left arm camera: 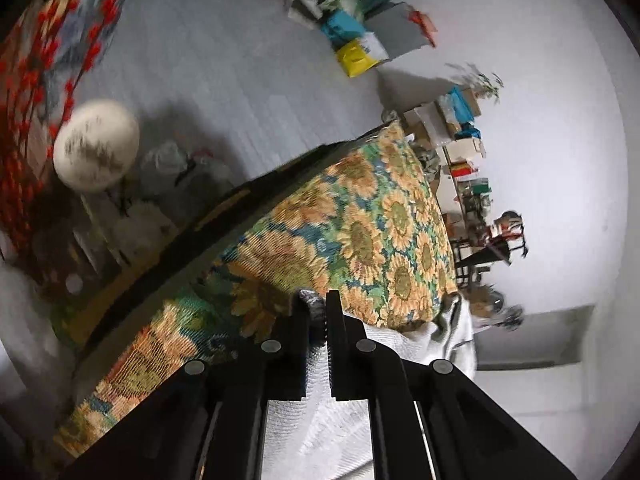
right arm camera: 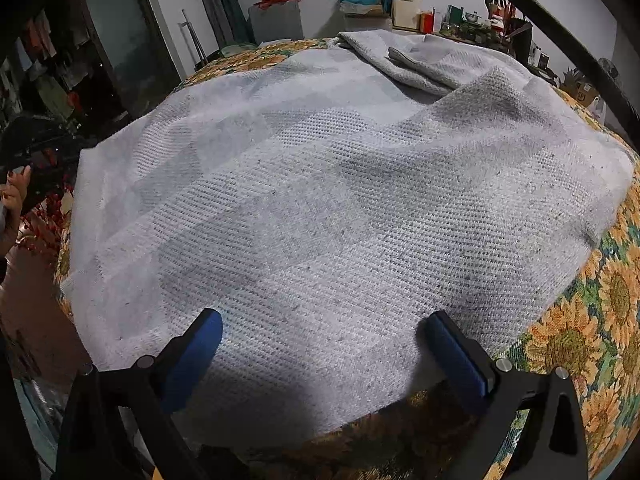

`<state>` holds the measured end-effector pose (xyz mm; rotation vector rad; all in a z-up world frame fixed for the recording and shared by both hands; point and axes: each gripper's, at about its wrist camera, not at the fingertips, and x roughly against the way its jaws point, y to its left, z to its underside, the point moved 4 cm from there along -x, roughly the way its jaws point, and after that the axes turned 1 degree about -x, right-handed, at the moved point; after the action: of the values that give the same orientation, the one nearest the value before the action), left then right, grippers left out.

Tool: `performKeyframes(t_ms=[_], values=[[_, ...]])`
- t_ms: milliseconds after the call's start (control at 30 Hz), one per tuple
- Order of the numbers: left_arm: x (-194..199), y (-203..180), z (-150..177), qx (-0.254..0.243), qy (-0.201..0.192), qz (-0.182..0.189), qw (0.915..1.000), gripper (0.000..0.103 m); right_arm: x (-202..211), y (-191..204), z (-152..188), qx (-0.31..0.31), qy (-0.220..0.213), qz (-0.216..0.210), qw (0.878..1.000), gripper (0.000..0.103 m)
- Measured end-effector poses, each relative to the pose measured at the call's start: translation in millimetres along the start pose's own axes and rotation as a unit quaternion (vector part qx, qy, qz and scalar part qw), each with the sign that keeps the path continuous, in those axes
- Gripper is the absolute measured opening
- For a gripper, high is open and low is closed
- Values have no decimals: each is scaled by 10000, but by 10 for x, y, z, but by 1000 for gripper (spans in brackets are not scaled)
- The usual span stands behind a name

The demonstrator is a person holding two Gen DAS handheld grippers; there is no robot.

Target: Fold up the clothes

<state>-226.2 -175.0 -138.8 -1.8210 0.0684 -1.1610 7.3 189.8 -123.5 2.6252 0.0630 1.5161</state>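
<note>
My left tool (left arm camera: pixel 318 320) pinches the knit sweater (right arm camera: pixel 320 200) edge; right tool (right arm camera: pixel 320 344) spread, hovering—thin bite could slip.

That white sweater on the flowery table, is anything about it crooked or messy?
Mostly flat, but the sweater is not tidy: a sleeve lies bunched and folded across its far end. The left gripper pinches a bit of fabric. The sunflower cloth looks fine.

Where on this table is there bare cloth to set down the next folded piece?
Little room: the white knit garment covers most of the sunflower tablecloth. Bare strips lie along its right edge and the near edge under the right claw. The left claw pinches fabric beside open cloth.
</note>
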Motion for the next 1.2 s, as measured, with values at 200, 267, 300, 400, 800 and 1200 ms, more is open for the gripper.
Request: performKeyframes(t_ms=[200,267,300,400,800,1200], values=[[-1,162,-14,264,327,152,9990,7,-8,-17,-36,-156,51,-7,9999,103],[19,199,-7,327,357,139,9987,8,-49,-27,-100,-211,95,25,9997,103],[47,207,-17,305,299,74,9991,8,-48,-4,-112,-238,114,-10,9997,103],[277,262,-115,258,-453,-598,9968,39,-13,130,-100,-278,120,-246,9992,103],[225,-476,490,-1051,-63,405,9936,64,-35,385,-85,-19,58,-171,9998,103],[-708,-741,795,-1598,142,-314,9865,2,-68,420,-41,333,71,-5,9994,103]])
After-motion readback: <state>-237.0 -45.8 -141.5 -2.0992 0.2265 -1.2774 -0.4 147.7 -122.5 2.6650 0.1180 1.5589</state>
